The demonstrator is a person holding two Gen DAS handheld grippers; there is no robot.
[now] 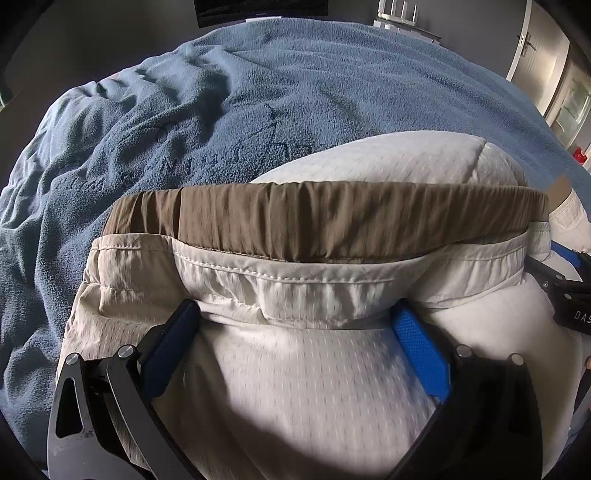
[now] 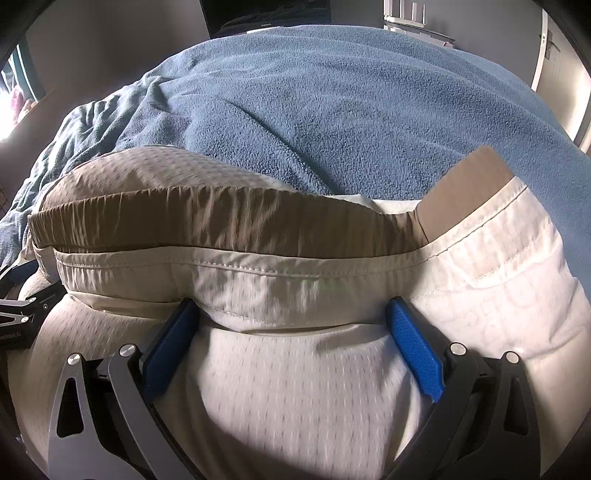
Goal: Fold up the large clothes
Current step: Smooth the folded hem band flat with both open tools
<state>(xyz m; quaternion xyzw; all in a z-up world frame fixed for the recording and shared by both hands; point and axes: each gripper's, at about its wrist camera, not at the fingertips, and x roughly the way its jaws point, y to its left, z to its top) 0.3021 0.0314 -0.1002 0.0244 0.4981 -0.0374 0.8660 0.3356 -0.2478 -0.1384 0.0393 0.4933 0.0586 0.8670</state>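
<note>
A cream garment [image 1: 303, 369] with a brown elastic waistband [image 1: 325, 218] lies folded on a blue fleece blanket [image 1: 258, 103]. My left gripper [image 1: 295, 317] is open, its blue fingers [image 1: 417, 343] spread wide on either side of a bunched cream fold. In the right wrist view the same garment [image 2: 295, 387] and waistband [image 2: 221, 229] fill the foreground. My right gripper [image 2: 291, 314] is open too, its fingers [image 2: 413, 343] straddling the cream hem. Neither gripper pinches the cloth. The right gripper's body shows at the right edge of the left wrist view [image 1: 565, 295].
The blanket [image 2: 369, 110] covers a bed and is rumpled at the left. A dark screen [image 1: 258, 11] and a white shelf [image 1: 402, 18] stand beyond the bed's far edge. A door [image 1: 535, 48] is at the right.
</note>
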